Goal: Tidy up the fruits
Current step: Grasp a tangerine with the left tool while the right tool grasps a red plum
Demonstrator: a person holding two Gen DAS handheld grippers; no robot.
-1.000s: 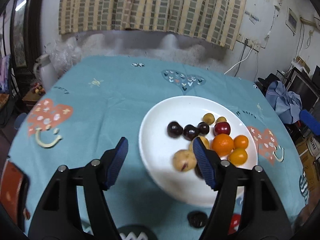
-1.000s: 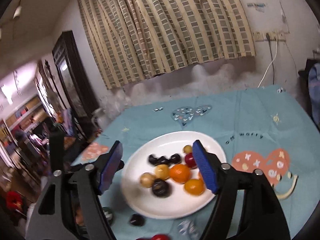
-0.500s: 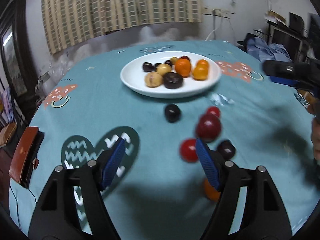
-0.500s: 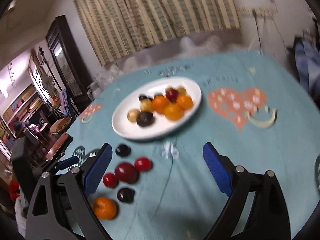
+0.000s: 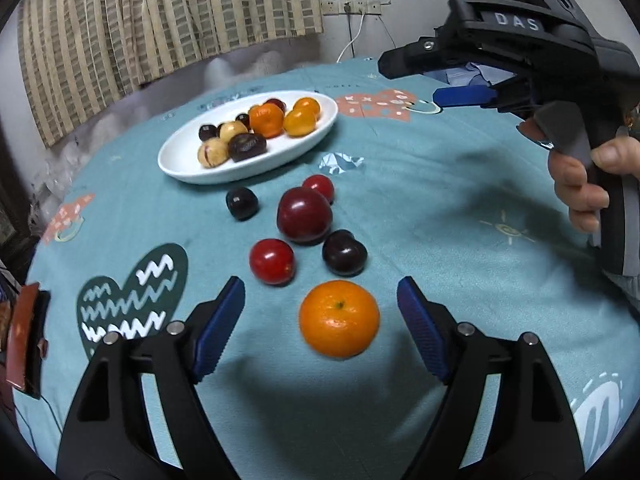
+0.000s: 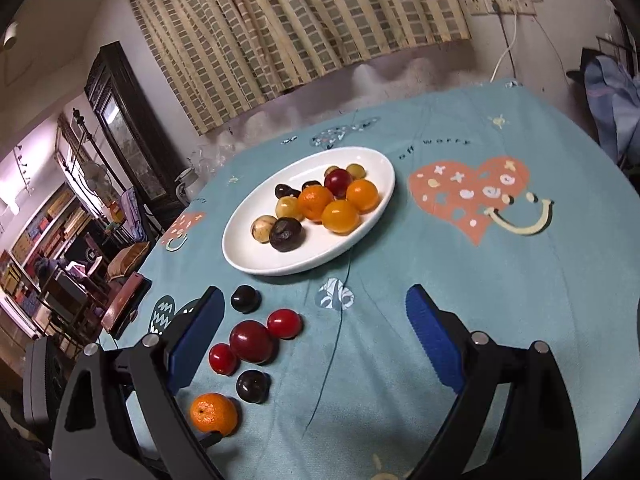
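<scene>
A white oval plate (image 5: 188, 160) (image 6: 248, 256) holds several fruits: oranges, dark plums, pale round fruits. Loose on the teal tablecloth lie an orange (image 5: 339, 323) (image 6: 213, 413), a large dark red plum (image 5: 305, 215) (image 6: 251, 341), two red fruits (image 5: 272, 261) (image 5: 319, 186) and two dark plums (image 5: 343, 252) (image 5: 241, 202). My left gripper (image 5: 321, 318) is open and empty, with the orange between its fingers, near the tips. My right gripper (image 6: 314, 336) is open and empty, above the cloth right of the loose fruits; it also shows in the left wrist view (image 5: 466, 96).
A person's hand (image 5: 584, 184) holds the right gripper's handle. A brown wallet-like object (image 5: 22, 336) (image 6: 122, 304) lies at the table's left edge. Curtains and a wall stand behind the table. A blue garment (image 6: 616, 104) hangs at the right.
Both grippers have pulled back from the plate toward the near side of the table. My left gripper has come down around the loose orange. The right gripper now sits to its right.
</scene>
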